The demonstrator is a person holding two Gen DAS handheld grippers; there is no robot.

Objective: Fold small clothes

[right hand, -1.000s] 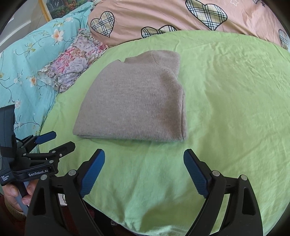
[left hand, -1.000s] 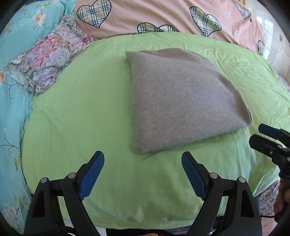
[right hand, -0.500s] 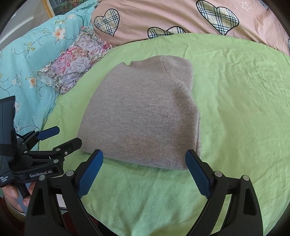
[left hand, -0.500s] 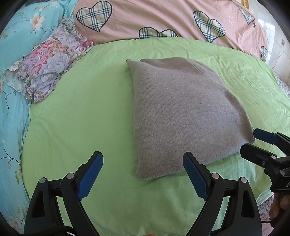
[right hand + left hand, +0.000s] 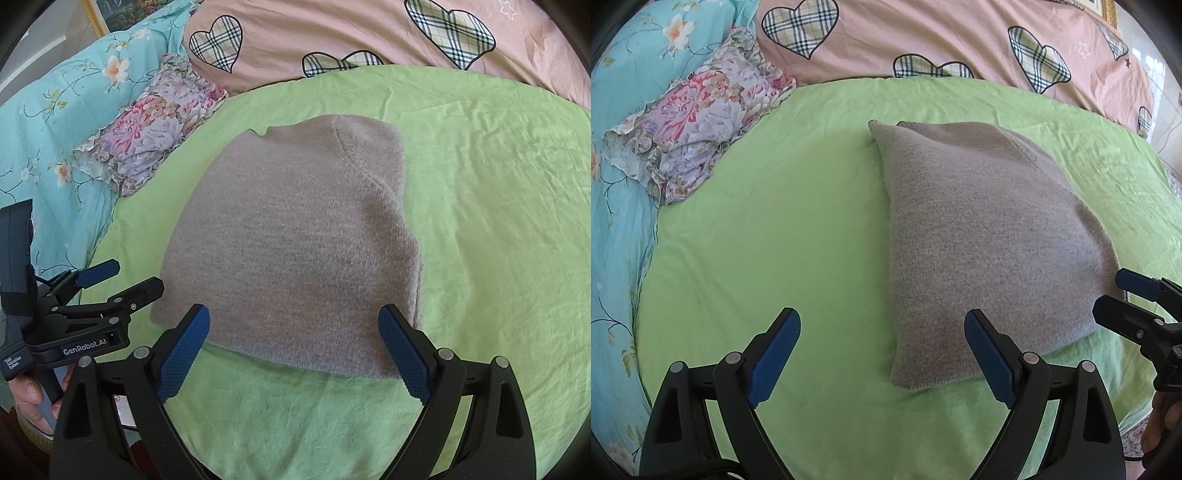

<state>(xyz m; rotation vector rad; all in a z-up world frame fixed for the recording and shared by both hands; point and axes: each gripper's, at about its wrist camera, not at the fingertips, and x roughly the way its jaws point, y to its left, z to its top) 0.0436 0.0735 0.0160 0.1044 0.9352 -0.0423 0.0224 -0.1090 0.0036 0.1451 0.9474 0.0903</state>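
— Where's the garment?

— Grey knit sweater [image 5: 990, 236], folded into a rough rectangle, lying flat on the green sheet [image 5: 798, 236]. Seen from the right wrist too [image 5: 295, 251], with a curved seam near the far right corner and a small notch at the far edge.

— And the grippers?

— Left gripper [image 5: 882, 358] spread wide, nothing between the blue pads, hovering just before the sweater's near left corner; right-hand finger overlapping the near hem in the picture, contact impossible to judge. Right gripper [image 5: 293, 350] also spread wide and holding nothing, straddling the near hem, both fingertips overlapping the knit from above. Touching or just above — cannot tell.

— Visible in each other's views?

— Yes. Right gripper at the right edge of the left wrist view [image 5: 1123, 295], fingers parted, just beside the sweater's near right corner. Left gripper at the left of the right wrist view [image 5: 122, 280], fingers parted, tip close to the near left corner.

— Around it?

— Floral frilled cushion [image 5: 690, 129] at the far left, partly on the turquoise flowered bedding [image 5: 617, 229]. Pink quilt with plaid hearts [image 5: 960, 40] across the far side.
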